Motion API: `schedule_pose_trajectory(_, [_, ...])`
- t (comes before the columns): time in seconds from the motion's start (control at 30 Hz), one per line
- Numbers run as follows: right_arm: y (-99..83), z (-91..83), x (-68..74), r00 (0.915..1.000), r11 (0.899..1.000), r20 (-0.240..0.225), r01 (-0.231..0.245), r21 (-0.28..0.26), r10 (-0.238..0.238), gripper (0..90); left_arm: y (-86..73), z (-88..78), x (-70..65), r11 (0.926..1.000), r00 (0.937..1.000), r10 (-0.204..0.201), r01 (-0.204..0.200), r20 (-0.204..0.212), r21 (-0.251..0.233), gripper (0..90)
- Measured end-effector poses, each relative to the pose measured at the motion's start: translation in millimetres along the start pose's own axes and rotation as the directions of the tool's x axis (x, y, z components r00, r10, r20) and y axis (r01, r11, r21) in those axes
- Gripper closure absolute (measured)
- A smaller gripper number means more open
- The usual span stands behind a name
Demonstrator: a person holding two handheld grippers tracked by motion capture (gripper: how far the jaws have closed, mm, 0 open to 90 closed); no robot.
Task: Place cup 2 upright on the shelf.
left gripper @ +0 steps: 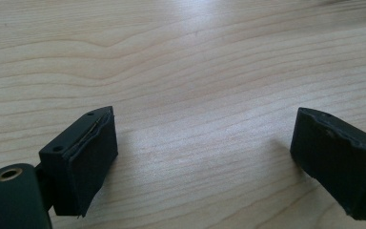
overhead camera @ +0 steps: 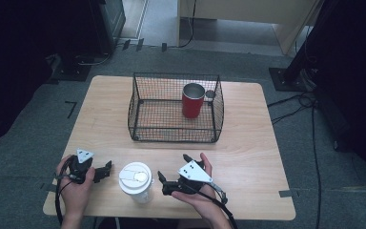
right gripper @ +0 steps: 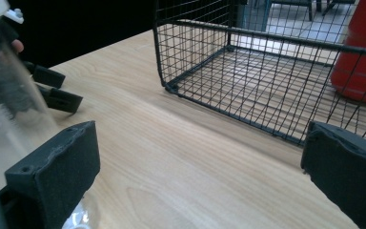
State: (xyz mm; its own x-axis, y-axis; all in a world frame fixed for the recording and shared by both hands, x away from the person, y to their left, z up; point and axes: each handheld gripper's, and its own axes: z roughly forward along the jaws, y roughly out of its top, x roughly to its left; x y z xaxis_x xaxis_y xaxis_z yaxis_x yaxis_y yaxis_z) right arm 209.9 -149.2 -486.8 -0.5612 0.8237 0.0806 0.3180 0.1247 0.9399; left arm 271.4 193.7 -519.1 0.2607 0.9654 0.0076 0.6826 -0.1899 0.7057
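While its lower body is partly cut off in the right gripper view, the one clear lidded cup (overhead camera: pixel 136 182) stands near the desk's (overhead camera: pixel 248 157) front edge, between the left gripper (overhead camera: pixel 106 170) and the right gripper (overhead camera: pixel 171 172), both with jaws apart and holding nothing. Behind it, one black wire basket (overhead camera: pixel 145 114) holds a single red tumbler (overhead camera: pixel 192 100), its contents hidden.

Clear plastic cup (overhead camera: pixel 137 183) – white lid, black wire basket (overhead camera: pixel 175 109), woodgrain table (overhead camera: pixel 248 143)
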Motion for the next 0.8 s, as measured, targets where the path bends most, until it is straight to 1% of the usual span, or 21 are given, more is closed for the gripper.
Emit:
schedule_pose_trajectory(0.17, [-6.8,-2.7,5.0,0.9999,1.0,-0.014,0.006,0.012,-0.006,0.0,0.0,0.0,0.0,1.0,1.0,0.0,0.0,0.0,0.0,9.5])
schedule_pose_trajectory(0.2, [-10.3,-4.3,6.9,0.9995,1.0,-0.03,0.014,0.022,-0.013,0.0,0.0,0.0,0.0,1.0,1.0,0.0,0.0,0.0,0.0,9.5])
schedule_pose_trajectory(0.37, [-14.8,-7.9,10.8,0.9979,0.999,-0.061,0.022,0.033,-0.02,0.0,0.0,0.0,0.0,1.0,1.0,0.0,0.0,0.0,0.0,9.5])
schedule_pose_trajectory(0.47, [-16.2,-10.6,13.3,0.9964,0.999,-0.081,0.027,0.036,-0.024,0.0,0.0,0.0,0.0,1.0,1.0,0.001,-0.001,0.0,0.0,9.5])
schedule_pose_trajectory(0.53, [-16.9,-12.0,14.5,0.9952,0.999,-0.092,0.039,0.038,-0.035,0.0,0.0,0.0,0.0,1.0,1.0,0.001,-0.001,0.0,0.0,9.5])
schedule_pose_trajectory(0.8, [-15.6,-16.8,21.6,0.9902,0.998,-0.134,0.046,0.031,-0.042,0.0,0.0,0.0,0.0,1.0,1.0,0.001,-0.001,0.0,0.0,9.5])
